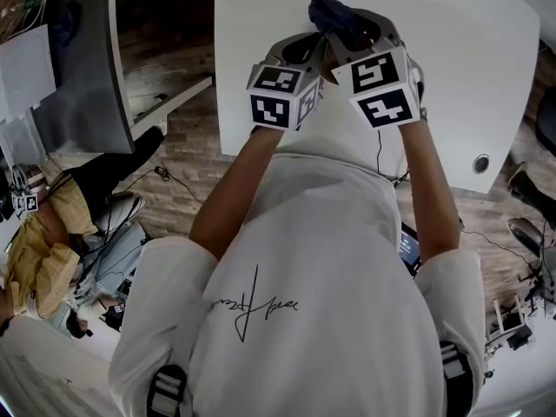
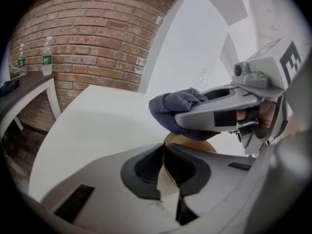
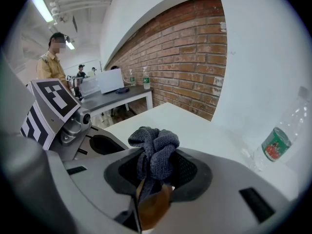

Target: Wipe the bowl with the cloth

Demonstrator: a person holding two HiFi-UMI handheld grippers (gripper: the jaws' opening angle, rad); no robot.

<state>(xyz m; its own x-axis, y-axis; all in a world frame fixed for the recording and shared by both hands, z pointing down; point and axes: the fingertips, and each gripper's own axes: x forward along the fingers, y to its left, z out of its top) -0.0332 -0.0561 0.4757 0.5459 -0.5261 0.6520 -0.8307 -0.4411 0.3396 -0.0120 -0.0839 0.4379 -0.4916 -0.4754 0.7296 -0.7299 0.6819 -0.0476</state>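
The left gripper point(image 2: 165, 152) is clamped on the rim of a tan round bowl point(image 2: 187, 141) at centre frame. The right gripper point(image 3: 156, 161) pinches a bunched dark grey-blue cloth point(image 3: 155, 143), which is pressed against the bowl from above.

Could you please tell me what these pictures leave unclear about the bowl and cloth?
Bowl: hidden under the left gripper and right gripper in the head view; elsewhere only tan slivers show.
Whether the cloth touches the bowl's inside: masked by the right gripper in every view.
Bottle label: too blurred to read, right gripper view.
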